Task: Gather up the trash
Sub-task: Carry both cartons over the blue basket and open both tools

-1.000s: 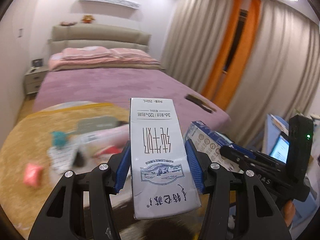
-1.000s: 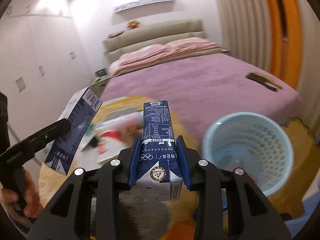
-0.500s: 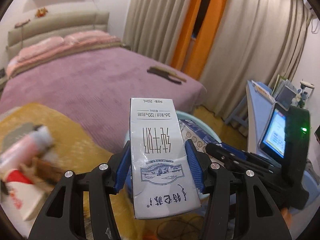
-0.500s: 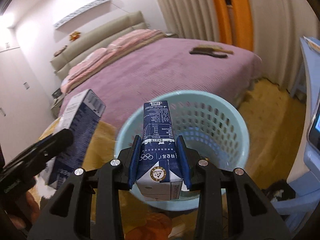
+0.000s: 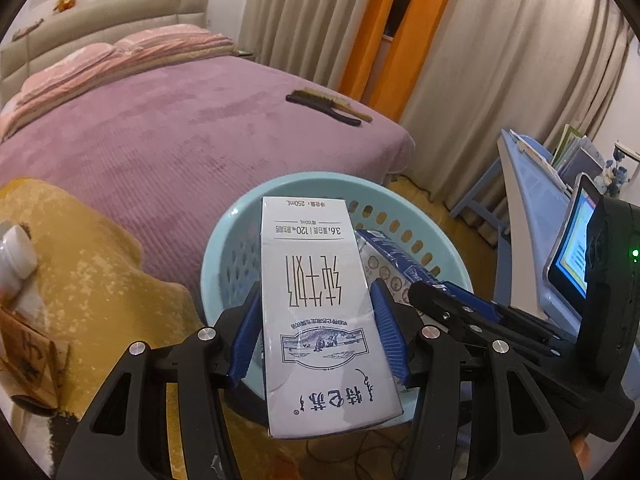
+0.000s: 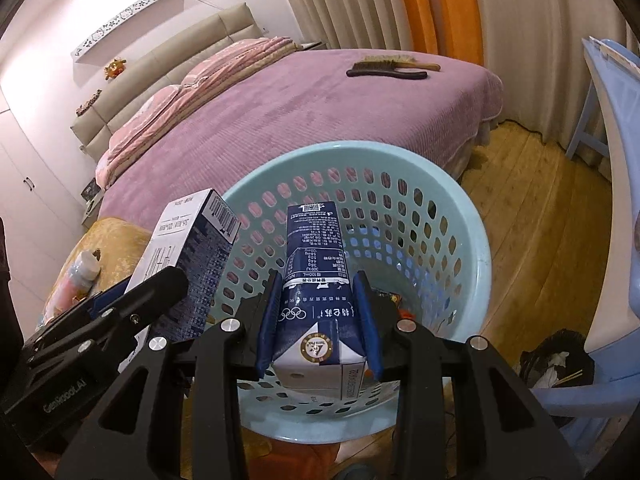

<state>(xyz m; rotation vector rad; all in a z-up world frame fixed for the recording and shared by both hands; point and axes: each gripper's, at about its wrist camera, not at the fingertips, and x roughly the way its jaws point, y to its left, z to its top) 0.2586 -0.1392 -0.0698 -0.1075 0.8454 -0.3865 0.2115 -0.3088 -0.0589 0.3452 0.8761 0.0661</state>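
Note:
My left gripper is shut on a white milk carton and holds it over the near rim of the light-blue perforated trash basket. My right gripper is shut on a dark-blue milk carton and holds it over the basket's opening. Each gripper shows in the other's view: the right one beside the white carton, the left one with its carton at the basket's left rim. Some trash lies at the basket's bottom.
A purple bed with a brush on it lies behind the basket. A yellow-covered table with a bottle stands left. A blue chair and a lit screen are right. A dark bag lies on the wood floor.
Both grippers have swung right from the yellow table to the basket, each carrying its carton. The cartons now hang over the basket.

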